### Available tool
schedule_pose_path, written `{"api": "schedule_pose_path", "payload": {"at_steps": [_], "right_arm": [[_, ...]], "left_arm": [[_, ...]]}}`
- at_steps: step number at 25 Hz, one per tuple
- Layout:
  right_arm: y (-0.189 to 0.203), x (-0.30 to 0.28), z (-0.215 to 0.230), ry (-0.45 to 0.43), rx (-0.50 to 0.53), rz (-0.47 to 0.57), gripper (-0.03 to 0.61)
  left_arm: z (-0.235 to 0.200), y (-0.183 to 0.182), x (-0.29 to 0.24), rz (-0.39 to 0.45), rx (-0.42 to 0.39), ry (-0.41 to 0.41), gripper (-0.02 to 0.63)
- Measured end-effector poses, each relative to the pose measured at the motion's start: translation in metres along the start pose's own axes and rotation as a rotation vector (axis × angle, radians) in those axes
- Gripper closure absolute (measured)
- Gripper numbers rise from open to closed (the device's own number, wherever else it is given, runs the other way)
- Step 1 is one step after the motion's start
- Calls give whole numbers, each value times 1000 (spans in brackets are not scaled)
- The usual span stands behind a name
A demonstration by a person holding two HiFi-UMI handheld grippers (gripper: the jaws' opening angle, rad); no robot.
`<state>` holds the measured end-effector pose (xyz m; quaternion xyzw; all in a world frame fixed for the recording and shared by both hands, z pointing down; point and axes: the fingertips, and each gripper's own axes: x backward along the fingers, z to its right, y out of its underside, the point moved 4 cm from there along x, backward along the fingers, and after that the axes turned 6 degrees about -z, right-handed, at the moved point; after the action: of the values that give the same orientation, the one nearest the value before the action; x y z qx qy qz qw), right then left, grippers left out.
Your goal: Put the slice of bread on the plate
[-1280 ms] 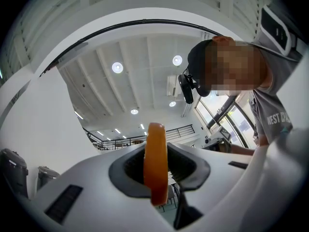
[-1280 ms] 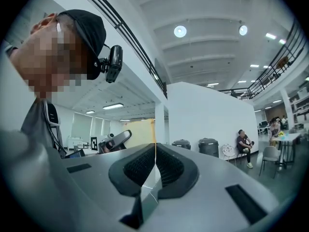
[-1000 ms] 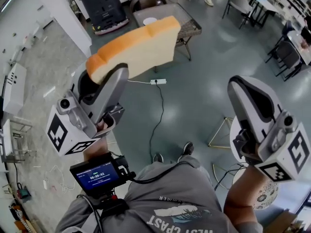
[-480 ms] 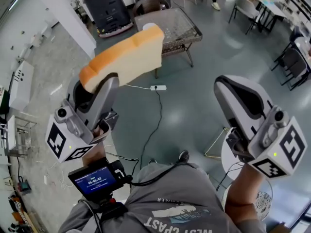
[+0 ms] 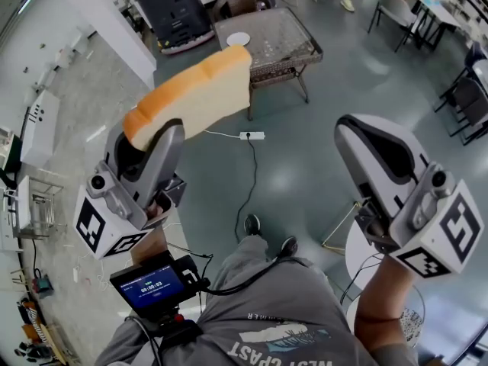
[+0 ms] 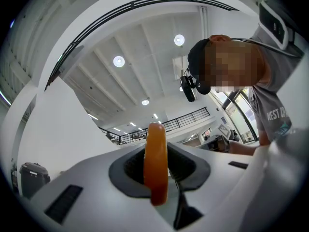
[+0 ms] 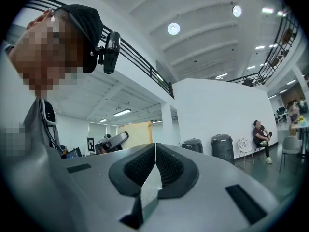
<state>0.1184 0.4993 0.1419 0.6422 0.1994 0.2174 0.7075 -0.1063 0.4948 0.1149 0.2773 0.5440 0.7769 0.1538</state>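
Note:
A thick slice of bread (image 5: 195,96) with a tan crust sticks up and forward out of my left gripper (image 5: 162,130), which is shut on its lower end. In the left gripper view the bread (image 6: 156,164) shows edge-on, pressed between the dark pads. A small white plate (image 5: 238,39) lies on the wicker-topped table (image 5: 286,40) far ahead, well beyond the bread. My right gripper (image 5: 355,134) is held up at the right with nothing in it. In the right gripper view its pads (image 7: 145,164) meet along a line, and the bread (image 7: 137,132) shows beyond them at the left.
A black bin (image 5: 174,8) stands left of the table and a dark chair (image 5: 232,2) behind it. A power strip (image 5: 252,136) and its cable lie on the floor ahead. Chairs and tables (image 5: 396,10) fill the far right. A white stool (image 5: 357,252) stands by my right side.
The person has walked forward: the table and plate sit lower and nearer in the head view. Both grippers moved along with it, the bread still held in the left one.

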Motion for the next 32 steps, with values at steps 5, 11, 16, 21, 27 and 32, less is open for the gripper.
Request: {"api": "schedule_pose_path", "payload": {"at_steps": [5, 11, 16, 21, 27, 32], "right_arm": [[7, -26, 13, 13, -15, -15, 571], [-7, -88, 62, 34, -23, -26, 571], [-10, -133, 102, 61, -25, -26, 571], [-7, -137, 85, 95, -15, -21, 571], [7, -147, 83, 107, -12, -38, 571], [2, -147, 96, 89, -19, -38, 571]], "left_arm": [[-27, 17, -4, 0, 15, 9, 517], [-102, 37, -34, 1, 24, 29, 517], [-159, 58, -56, 13, 28, 49, 517], [-161, 59, -45, 32, 29, 79, 517], [-167, 73, -39, 40, 34, 86, 517], [-170, 75, -51, 24, 37, 66, 517]]}}
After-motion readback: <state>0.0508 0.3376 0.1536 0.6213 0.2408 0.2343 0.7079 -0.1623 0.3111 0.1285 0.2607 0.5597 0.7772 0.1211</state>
